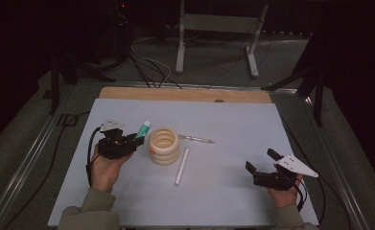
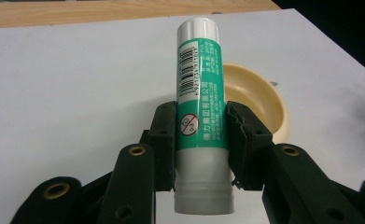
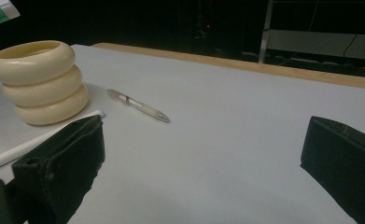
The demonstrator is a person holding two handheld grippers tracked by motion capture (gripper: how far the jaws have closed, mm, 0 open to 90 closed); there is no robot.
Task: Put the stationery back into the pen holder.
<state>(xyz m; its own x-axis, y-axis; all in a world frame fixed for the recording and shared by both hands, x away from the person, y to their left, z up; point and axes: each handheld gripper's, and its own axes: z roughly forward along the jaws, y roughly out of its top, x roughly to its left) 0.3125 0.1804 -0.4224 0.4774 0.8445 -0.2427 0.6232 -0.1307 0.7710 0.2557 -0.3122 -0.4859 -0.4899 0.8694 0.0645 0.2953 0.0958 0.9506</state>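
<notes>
Fingers of our left gripper clamp the glue stick just left of the holder; our right gripper gapes near right; the smooth tube could slip sideways.

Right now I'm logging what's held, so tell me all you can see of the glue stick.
The glue stick is a grey-white plastic cylinder wrapped in a green label with white characters and a barcode. The left gripper clamps its lower half between both black fingers, held off the table beside the cream ringed holder.
</notes>
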